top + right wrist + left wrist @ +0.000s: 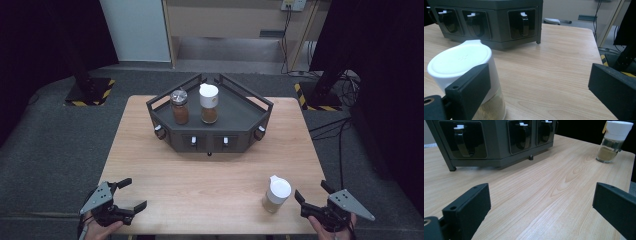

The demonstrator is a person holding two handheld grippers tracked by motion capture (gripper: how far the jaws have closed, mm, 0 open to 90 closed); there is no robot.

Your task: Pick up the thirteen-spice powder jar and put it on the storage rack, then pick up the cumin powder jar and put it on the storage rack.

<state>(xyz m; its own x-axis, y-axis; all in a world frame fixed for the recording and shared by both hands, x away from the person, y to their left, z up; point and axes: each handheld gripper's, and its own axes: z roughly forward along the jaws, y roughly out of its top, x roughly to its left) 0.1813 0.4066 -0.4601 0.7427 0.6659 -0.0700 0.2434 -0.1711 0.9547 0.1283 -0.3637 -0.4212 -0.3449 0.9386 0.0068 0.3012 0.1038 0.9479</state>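
Observation:
A glass spice jar [276,194] with a white lid and pale powder stands on the wooden table [200,185] near the front right. My right gripper [311,191] rests just right of it, open, with nothing between its jaws. In the right gripper view the jar [461,62] sits beside and partly behind the left jaw, outside the gap of the gripper [539,82]. My left gripper [134,194] is open at the front left corner. In the left gripper view, the gripper [541,202] has bare wood between its jaws and the jar [614,141] is far off.
A dark grey angled rack [210,127] stands at the back middle of the table, with small white-tipped latches along its front [496,142] [494,22]. On it stand a silver-lidded jar [180,106] and a white-lidded jar [209,102], both with brown contents. Cables lie on the floor at right.

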